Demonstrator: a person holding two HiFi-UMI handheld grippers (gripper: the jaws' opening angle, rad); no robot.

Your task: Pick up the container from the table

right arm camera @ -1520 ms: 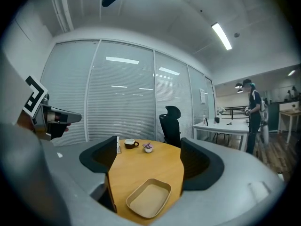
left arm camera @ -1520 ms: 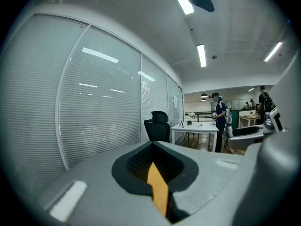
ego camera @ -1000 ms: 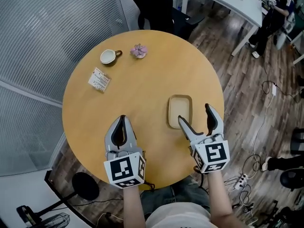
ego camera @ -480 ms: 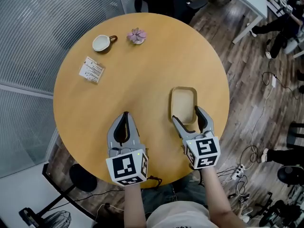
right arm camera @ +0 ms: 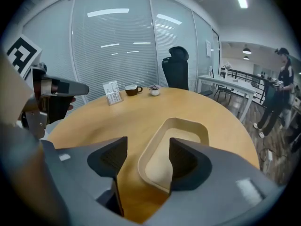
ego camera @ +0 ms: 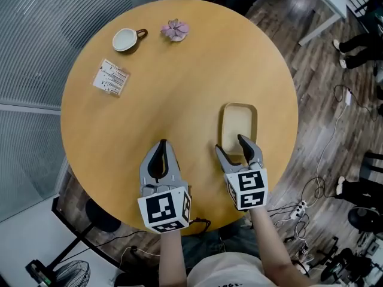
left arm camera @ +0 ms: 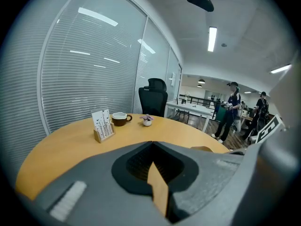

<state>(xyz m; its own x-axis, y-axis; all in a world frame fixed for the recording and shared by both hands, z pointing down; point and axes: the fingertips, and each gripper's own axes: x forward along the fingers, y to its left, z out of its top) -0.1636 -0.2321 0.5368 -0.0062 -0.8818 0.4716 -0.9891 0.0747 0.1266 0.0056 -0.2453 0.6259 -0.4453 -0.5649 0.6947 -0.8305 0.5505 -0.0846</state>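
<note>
On one table, one container, left gripper fingers together, right gripper fingers apart, just closing astride its rim.

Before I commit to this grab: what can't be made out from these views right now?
- Near end of the container: under the right gripper in the head view. In the right gripper view the jaws, just closing with one wall between them, cover it.
- Left gripper view: the shut left gripper hides most of the container.
- Print on the card stand: too small everywhere.
- Contents of the cup: too small in the head view, and hidden by its rim in both gripper views.
</note>
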